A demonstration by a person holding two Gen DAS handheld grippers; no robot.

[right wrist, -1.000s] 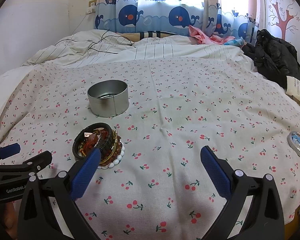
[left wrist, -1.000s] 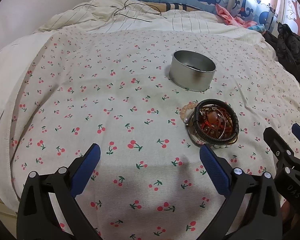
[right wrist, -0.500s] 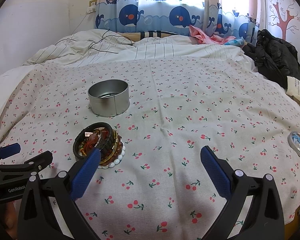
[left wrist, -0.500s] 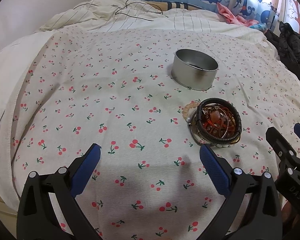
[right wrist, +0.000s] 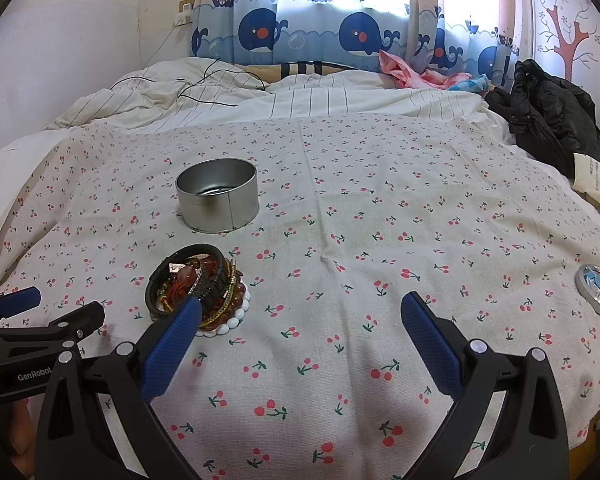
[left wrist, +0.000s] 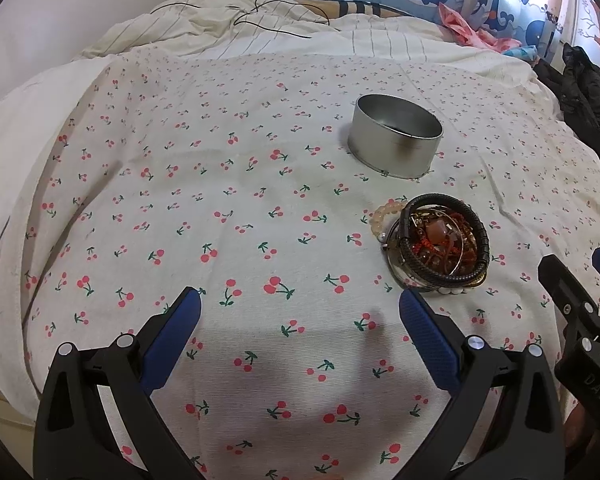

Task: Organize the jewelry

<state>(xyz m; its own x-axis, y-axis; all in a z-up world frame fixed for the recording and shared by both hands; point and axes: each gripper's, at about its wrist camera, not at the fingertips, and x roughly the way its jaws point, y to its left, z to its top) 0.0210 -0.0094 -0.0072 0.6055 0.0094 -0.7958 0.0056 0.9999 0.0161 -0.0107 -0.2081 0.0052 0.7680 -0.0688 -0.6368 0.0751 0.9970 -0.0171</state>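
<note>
Bracelets, a tangled heap of black cord, beads and metal bangles (left wrist: pixel 436 246), lie just before the round silver tin (left wrist: pixel 396 140). Your left gripper (left wrist: pixel 300 320) and right gripper (right wrist: pixel 300 320) hover, jaws spread; pick one bracelet.

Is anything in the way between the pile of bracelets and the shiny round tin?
Nothing visible. Only bare cherry-print cloth lies between the heap of bracelets and the open silver round tin. Both open grippers, left and right, hang in front of the heap.
</note>
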